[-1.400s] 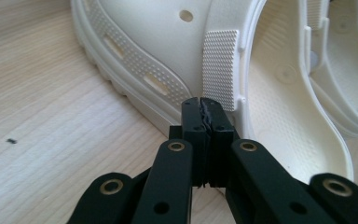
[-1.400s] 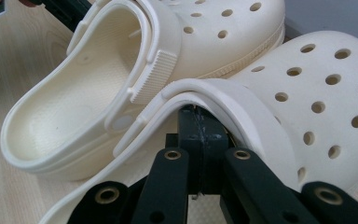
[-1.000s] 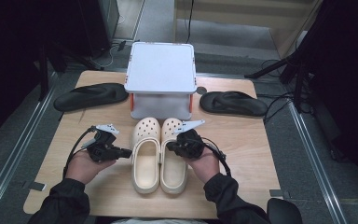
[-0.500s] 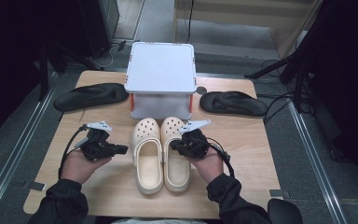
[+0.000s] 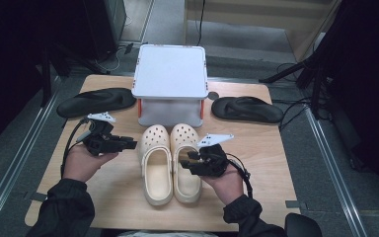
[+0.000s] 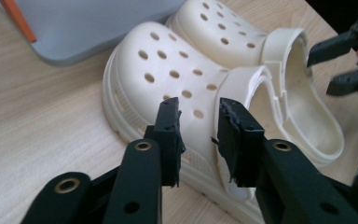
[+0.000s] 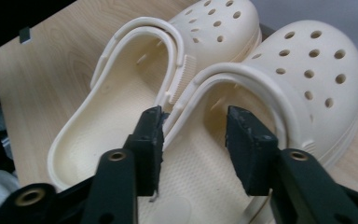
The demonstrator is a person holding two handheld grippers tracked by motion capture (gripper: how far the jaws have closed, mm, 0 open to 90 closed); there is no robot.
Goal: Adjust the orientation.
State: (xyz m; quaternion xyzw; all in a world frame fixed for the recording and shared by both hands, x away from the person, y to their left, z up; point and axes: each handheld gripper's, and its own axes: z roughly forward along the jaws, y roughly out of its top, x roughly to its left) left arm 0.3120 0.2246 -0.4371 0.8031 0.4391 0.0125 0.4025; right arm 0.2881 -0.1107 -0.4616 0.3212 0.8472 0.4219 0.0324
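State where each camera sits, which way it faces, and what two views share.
High view: above the person's side, facing forward and down on the table; forearms, left gripper, right gripper.
Left gripper view: rides that gripper, faces the cream clogs past its open jaws.
Right gripper view: rides that gripper, faces the clogs' openings; open jaws.
Shared: all show the clogs.

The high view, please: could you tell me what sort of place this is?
Probably a recording workspace: a wooden table on grey floor, black stands and cables around it, cream clogs laid out.
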